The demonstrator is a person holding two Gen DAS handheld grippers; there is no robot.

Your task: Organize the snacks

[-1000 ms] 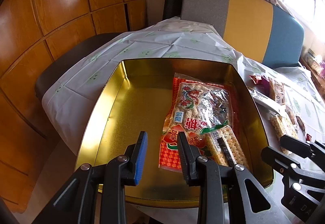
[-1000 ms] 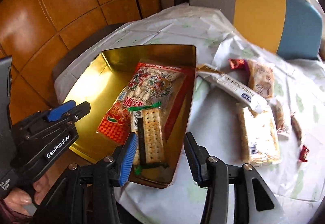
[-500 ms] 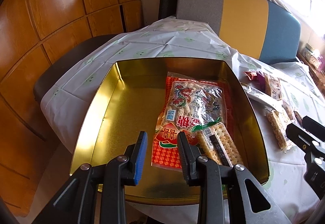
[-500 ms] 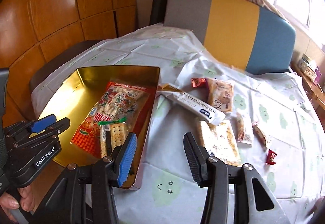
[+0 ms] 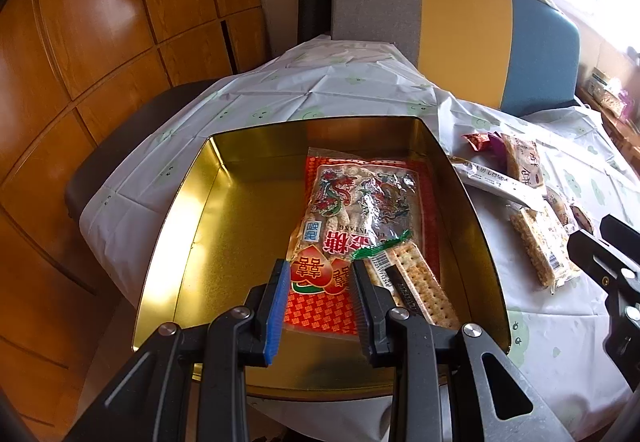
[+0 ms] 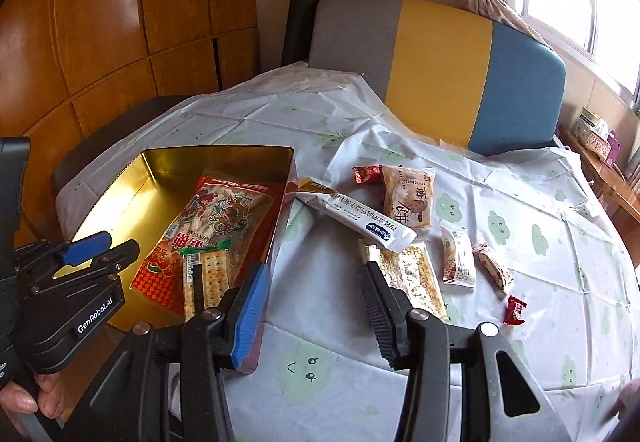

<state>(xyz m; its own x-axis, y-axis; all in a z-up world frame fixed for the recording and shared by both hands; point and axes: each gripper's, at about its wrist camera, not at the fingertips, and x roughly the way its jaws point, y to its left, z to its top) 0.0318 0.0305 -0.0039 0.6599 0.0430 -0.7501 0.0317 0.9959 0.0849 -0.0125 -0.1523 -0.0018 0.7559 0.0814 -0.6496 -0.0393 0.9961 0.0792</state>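
A gold tin (image 5: 224, 226) sits on the clothed table and also shows in the right wrist view (image 6: 132, 185). Inside it lie a large red candy bag (image 5: 360, 209) and a cracker pack (image 5: 420, 286). My left gripper (image 5: 320, 282) is open and empty above the tin's near end. My right gripper (image 6: 316, 282) is open and empty over the cloth right of the tin. Loose snacks lie ahead of it: a long white packet (image 6: 356, 219), a cracker pack (image 6: 416, 274), a brown pastry pack (image 6: 408, 195) and small red candies (image 6: 515, 310).
A grey, yellow and blue chair back (image 6: 440, 69) stands behind the table (image 6: 520, 242). Wooden panels (image 5: 100, 41) are at the left. Two small wrapped snacks (image 6: 458, 256) lie on the cloth at the right.
My right gripper has pulled back and swung right, from over the tin to over the cloth. My left gripper has backed off slightly; the tin looks farther away.
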